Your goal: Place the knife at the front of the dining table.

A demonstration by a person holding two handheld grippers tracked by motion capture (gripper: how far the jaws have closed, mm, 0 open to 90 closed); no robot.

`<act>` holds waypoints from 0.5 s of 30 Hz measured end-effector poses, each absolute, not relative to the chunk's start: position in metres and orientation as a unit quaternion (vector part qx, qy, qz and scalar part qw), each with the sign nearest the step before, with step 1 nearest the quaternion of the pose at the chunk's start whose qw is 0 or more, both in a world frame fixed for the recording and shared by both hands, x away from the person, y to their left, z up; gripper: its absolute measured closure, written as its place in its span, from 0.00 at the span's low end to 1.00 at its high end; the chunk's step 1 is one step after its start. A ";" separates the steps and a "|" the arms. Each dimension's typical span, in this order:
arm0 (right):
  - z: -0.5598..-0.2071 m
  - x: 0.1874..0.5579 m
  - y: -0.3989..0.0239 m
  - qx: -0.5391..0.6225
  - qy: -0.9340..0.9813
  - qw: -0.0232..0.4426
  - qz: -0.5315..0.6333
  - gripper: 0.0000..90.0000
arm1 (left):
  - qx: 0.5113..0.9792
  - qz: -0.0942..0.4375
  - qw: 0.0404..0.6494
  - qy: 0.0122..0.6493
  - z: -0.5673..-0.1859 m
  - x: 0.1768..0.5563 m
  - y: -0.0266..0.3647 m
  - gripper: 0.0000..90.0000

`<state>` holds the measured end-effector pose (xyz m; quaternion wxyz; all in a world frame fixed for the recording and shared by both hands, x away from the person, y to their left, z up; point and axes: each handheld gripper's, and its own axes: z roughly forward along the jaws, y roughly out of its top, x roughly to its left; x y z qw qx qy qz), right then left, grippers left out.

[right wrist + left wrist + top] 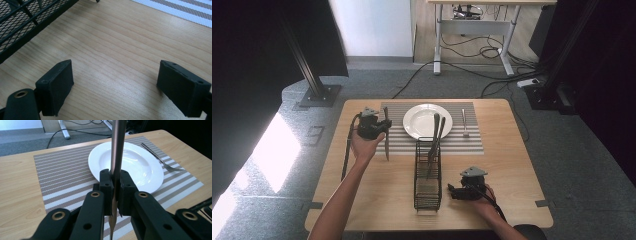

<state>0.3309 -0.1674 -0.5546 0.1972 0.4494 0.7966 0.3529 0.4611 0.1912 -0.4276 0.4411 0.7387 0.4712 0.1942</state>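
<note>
My left gripper (381,128) is shut on a metal knife (386,145) and holds it above the left part of the striped placemat (462,142). In the left gripper view the jaws (114,173) clamp the knife (118,145) upright, with the white plate (135,162) just behind it. The plate (414,125) lies in the middle of the mat, and a fork (465,122) lies to its right. My right gripper (453,190) rests on the table right of the black wire rack (428,175). Its jaws (115,85) stand open over bare wood.
Two utensils (435,135) stand in the far end of the rack and lean toward the plate. The rack's mesh wall (22,22) runs close to the right gripper. The left forearm reaches over the table's left half. Cables and a desk frame lie beyond the table.
</note>
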 end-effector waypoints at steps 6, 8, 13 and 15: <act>-0.555 0.331 -0.167 0.449 0.797 0.197 0.353 0.15 | 0.741 0.199 0.431 0.475 -0.429 0.471 0.189 0.93; -0.555 0.331 -0.167 0.449 0.797 0.197 0.353 0.15 | 0.738 0.199 0.431 0.479 -0.429 0.475 0.189 0.93; -0.555 0.331 -0.167 0.449 0.797 0.197 0.353 0.15 | 0.736 0.196 0.428 0.486 -0.431 0.485 0.187 0.93; -0.555 0.331 -0.167 0.449 0.797 0.197 0.353 0.15 | 0.737 0.196 0.425 0.488 -0.432 0.488 0.186 0.93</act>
